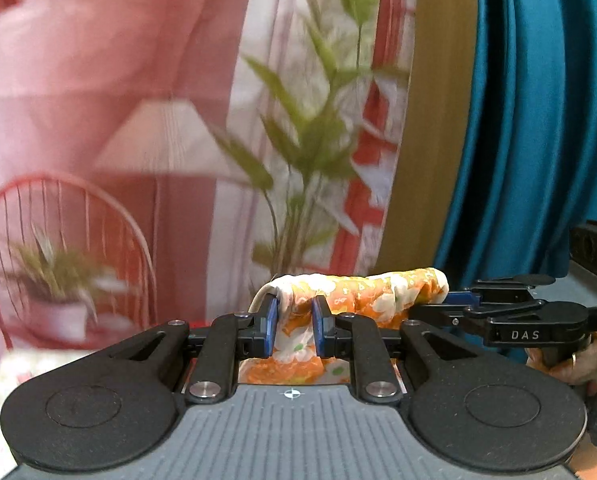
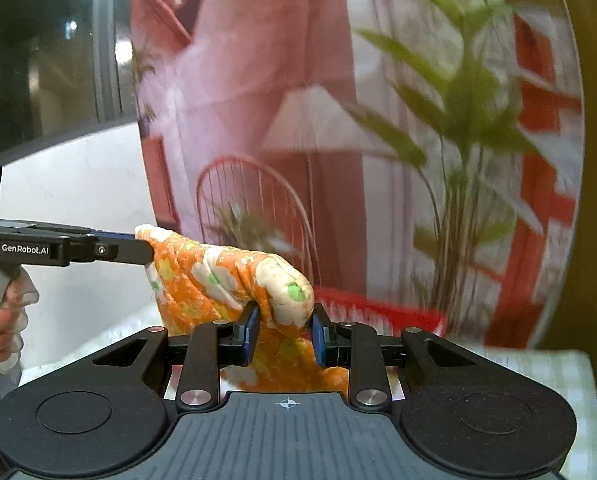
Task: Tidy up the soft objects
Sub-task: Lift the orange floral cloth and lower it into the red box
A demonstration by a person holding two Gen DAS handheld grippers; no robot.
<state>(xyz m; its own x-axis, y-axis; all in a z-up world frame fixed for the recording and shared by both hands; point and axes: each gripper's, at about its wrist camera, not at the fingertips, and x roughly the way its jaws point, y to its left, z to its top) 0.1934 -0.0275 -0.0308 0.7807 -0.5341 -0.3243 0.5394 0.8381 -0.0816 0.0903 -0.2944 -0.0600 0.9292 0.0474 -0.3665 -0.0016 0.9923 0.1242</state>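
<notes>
We hold an orange floral cloth [image 1: 362, 294] stretched between our two tools, raised in front of a printed backdrop [image 1: 98, 80] of a pink room with a lamp, a wire chair and green plants. Our left hand-held gripper [image 1: 293, 330] is clenched on one bunched end of the cloth: both blue pads [image 1: 269, 326] press into the fabric, which spills over the top of them and hangs down between the black links. Our right hand-held gripper [image 2: 283, 334] grasps the other end the same way, its pads squeezing a thick roll of the orange and white print.

In the left wrist view the cloth runs from our own jaws off to the right, where the other tool pinches it side-on. In the right wrist view it runs off to the left and slightly up. A hand [image 2: 2, 320] wraps the grip of that left tool. Teal curtains [image 1: 538, 120] hang at the right. A pale checked surface [image 2: 538, 372] lies near and below us, and something red [image 2: 378, 310] sits beyond it, too blurred to name.
</notes>
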